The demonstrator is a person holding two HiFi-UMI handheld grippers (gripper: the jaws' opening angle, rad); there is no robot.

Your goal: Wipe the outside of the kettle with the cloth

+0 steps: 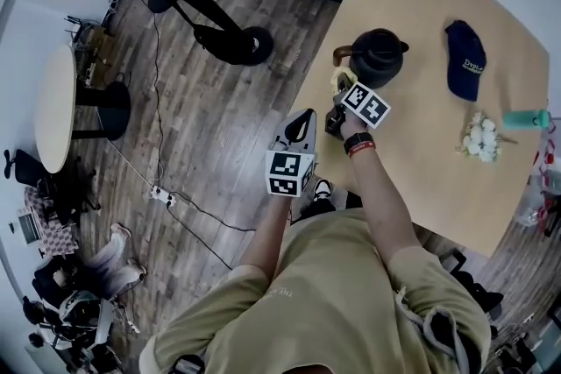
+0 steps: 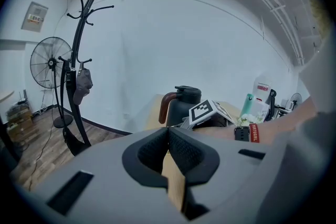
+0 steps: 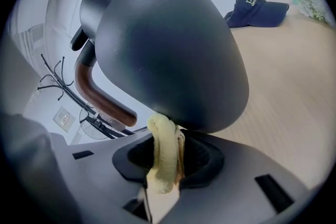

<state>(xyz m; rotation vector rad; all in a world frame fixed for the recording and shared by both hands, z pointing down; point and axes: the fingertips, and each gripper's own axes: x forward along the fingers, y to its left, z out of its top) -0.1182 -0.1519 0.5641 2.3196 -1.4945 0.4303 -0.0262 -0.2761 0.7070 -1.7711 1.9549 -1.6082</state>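
Round black kettle (image 1: 379, 57) with a brown handle, standing on the light wooden table (image 1: 421, 162). Right gripper (image 3: 168, 152) pinched tight on a soft yellow cloth (image 3: 160, 144), cloth touching the kettle's lower side. Left gripper (image 2: 169, 147) squeezed closed with nothing in it, just off the table's edge, over the wooden floor (image 1: 202, 144). Dark blue cap (image 1: 465, 59) lying further along the table.

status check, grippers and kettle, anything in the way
Right gripper shut on yellow cloth, cloth against kettle lower side. Left gripper shut, empty, away from the kettle. Cap lies apart from kettle, nothing blocking.
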